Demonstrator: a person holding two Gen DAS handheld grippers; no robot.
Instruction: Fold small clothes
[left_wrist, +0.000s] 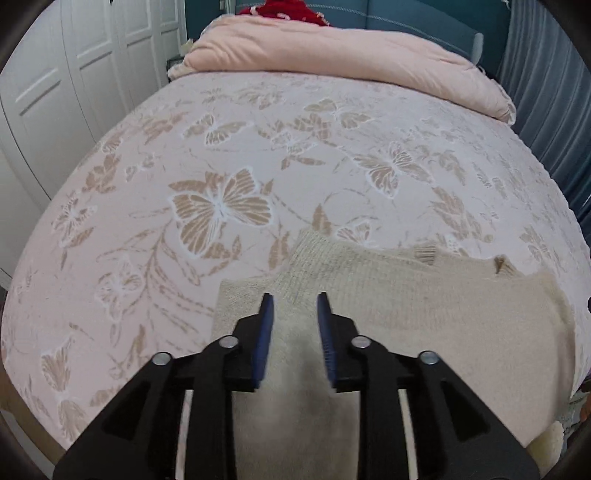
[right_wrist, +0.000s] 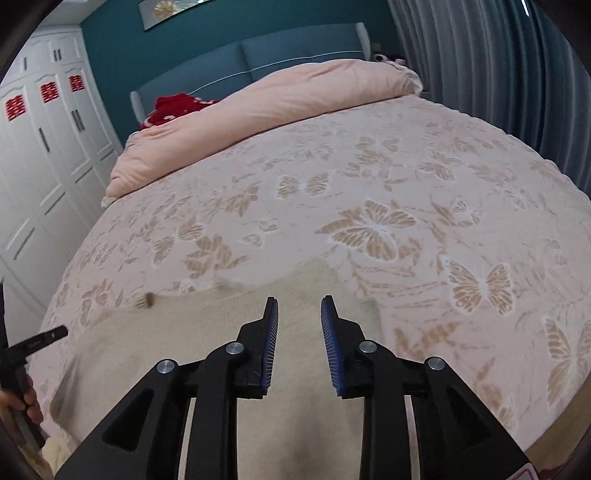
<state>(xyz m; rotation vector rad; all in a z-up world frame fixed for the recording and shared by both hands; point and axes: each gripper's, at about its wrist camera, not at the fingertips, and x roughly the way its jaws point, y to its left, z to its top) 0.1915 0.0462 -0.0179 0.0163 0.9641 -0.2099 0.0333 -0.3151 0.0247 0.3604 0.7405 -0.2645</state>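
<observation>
Both our grippers hang with jaws parted and nothing between them, left gripper and right gripper, above the cream knit garment lying flat at the bedspread's near edge. We judge one fold just laid; next we need fresh edge grips for another

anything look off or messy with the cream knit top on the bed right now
Nothing is damaged or spilled. The cream knit top lies mostly flat on the butterfly bedspread, but its far edge is uneven: a ribbed corner juts forward and a small flap sticks up near the right side.
</observation>
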